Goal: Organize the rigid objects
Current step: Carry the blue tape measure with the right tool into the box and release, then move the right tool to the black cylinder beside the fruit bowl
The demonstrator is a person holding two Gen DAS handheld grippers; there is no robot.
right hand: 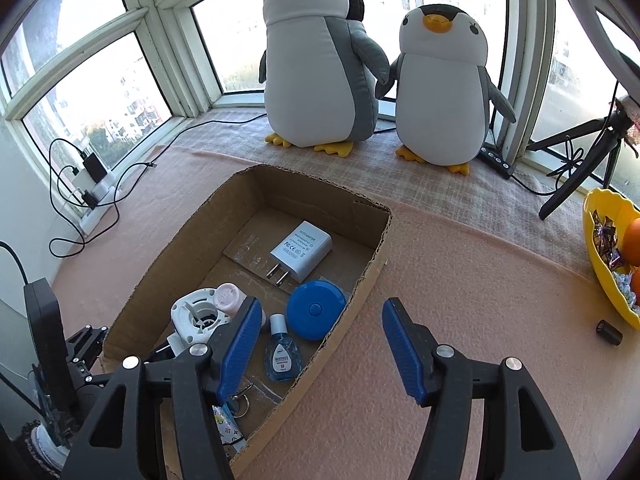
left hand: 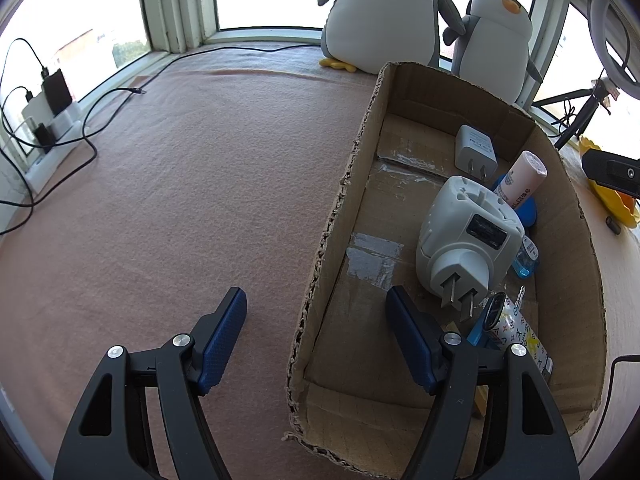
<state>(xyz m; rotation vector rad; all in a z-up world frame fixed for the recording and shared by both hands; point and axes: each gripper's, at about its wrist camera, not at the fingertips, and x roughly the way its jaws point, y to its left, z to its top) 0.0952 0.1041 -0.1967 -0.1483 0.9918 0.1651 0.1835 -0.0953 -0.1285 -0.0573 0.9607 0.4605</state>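
An open cardboard box [left hand: 344, 184] [right hand: 360, 280] lies on the pink blanket. Inside are a white plug-in device [left hand: 468, 236] [right hand: 196, 314], a white USB charger [left hand: 474, 150] [right hand: 302, 250], a pink tube [left hand: 524, 178] [right hand: 228, 296], a blue round case [right hand: 316, 308], a small blue bottle [right hand: 282, 354] [left hand: 526, 258] and a patterned lighter with keys [left hand: 516, 330]. My left gripper [left hand: 316, 304] is open and empty, straddling the box's left wall. My right gripper [right hand: 320, 320] is open and empty, straddling the box's right wall.
Two plush penguins [right hand: 320, 60] [right hand: 440, 84] stand by the window. A power strip with chargers and cables [left hand: 52, 120] [right hand: 94, 196] sits at the left. A yellow bowl of snacks [right hand: 608, 256], a small black cylinder [right hand: 609, 332] and a tripod [right hand: 580, 160] are at the right.
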